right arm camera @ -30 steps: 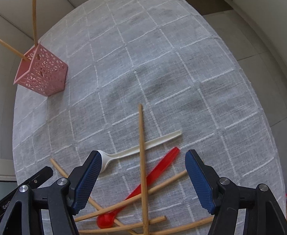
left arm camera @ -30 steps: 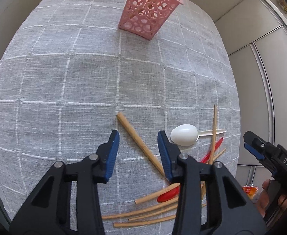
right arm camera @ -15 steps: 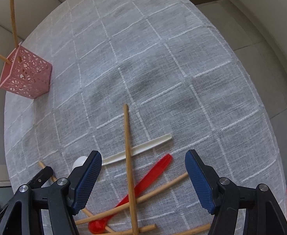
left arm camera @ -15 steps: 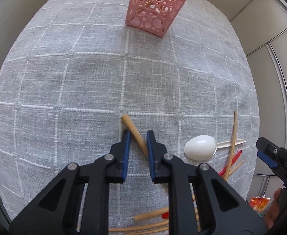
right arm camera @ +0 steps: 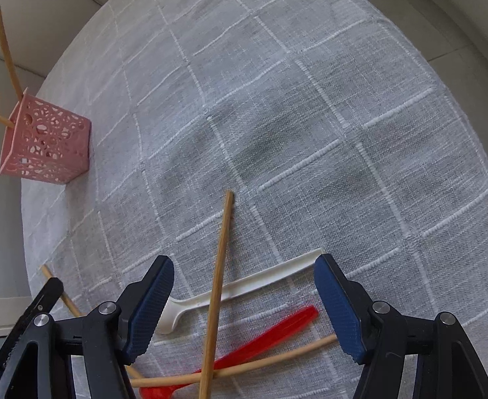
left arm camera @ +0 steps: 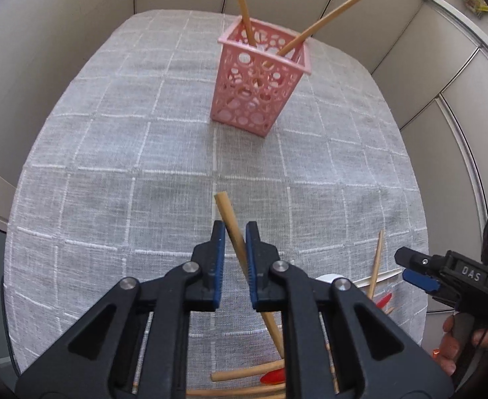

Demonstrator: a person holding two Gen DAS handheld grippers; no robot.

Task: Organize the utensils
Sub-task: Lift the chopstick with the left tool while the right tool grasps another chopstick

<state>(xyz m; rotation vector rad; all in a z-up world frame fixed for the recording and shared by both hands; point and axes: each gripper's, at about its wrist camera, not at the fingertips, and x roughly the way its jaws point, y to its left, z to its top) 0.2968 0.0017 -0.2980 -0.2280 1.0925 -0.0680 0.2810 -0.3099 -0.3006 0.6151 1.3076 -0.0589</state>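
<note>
Pinching a wooden chopstick [left arm camera: 232, 232] near its far end, the left gripper [left arm camera: 234, 234] faces the pink holder [left arm camera: 260, 89] straight ahead, while the right gripper [right arm camera: 244, 299], jaws wide but closing, straddles another chopstick [right arm camera: 219, 282].

Pink holder [left arm camera: 260, 83] upright w/ two chopsticks; rest scattered on cloth.

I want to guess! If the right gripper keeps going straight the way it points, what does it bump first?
Probably the thin wooden chopstick lying between the closing right gripper fingers, with the white spoon under it. Depth is hard to judge.
</note>
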